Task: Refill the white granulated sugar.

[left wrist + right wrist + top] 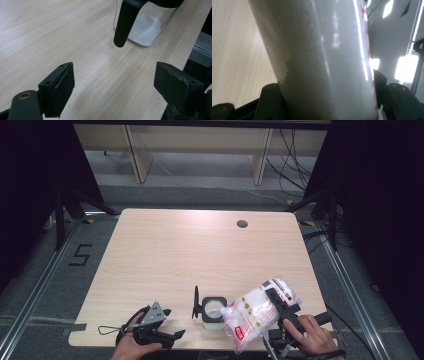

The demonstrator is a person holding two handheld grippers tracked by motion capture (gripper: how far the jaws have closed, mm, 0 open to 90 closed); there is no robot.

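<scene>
**Bag of white powder tipped toward a glass jar at the table's near edge**

A light wooden table [200, 250] is seen from above, with a person's forearms entering from the bottom. At the far left, the person's left hand [131, 347] holds the left gripper [172, 324] low over the table's near edge, pointing right toward the jar. In the left gripper view its two black jaws stand wide apart with only bare wood between them, and the jar sits ahead of them, near but not touching.

Moving right, a small clear glass jar [212, 311] with a black square rim stands upright near the front edge. Its black lid [196, 302] hangs open on the jar's left side, standing on edge. In the left gripper view a layer of white powder [146, 27] lies in the bottom of the jar.

Further right, a clear plastic bag [255, 312] with red print, full of white powder, is tilted so that its lower end meets the jar's right side. The right gripper [278, 305] is clamped around the bag, held by the right hand [309, 334] at the table's bottom right corner. In the right gripper view the jaws press against both sides of the bag.

A round cable hole [242, 224] sits at the table's far right.
</scene>
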